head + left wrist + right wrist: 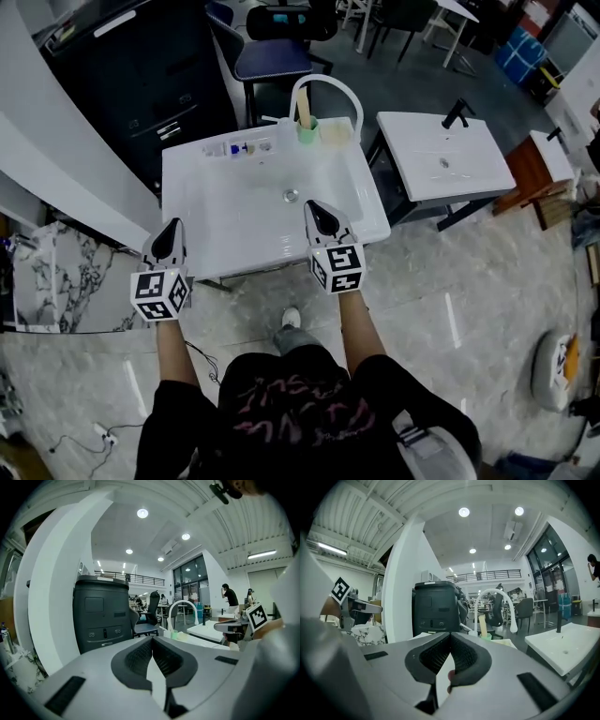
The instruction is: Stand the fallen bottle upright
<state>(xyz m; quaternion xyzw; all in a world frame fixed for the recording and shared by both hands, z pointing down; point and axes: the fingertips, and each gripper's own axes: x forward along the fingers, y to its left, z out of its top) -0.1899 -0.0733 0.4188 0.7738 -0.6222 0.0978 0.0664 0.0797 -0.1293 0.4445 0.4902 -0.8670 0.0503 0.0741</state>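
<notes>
A small clear bottle (240, 148) with a blue label lies on its side on the back ledge of the white sink (202, 211), left of the arched white faucet (328, 89). A green cup (307, 130) stands by the faucet base. My left gripper (172, 228) hovers just off the sink's front left corner, jaws shut and empty. My right gripper (317, 208) is over the sink's front right part, also shut with nothing in it. Both are well short of the bottle. The left gripper view shows shut jaws (151, 640), the right gripper view the same (451, 635); neither shows the bottle.
A second white basin (445, 155) with a black tap stands to the right. Behind the sink are a black cabinet (141, 84) and an office chair (272, 56). A marble slab (56, 272) lies at the left. People stand far off in the left gripper view.
</notes>
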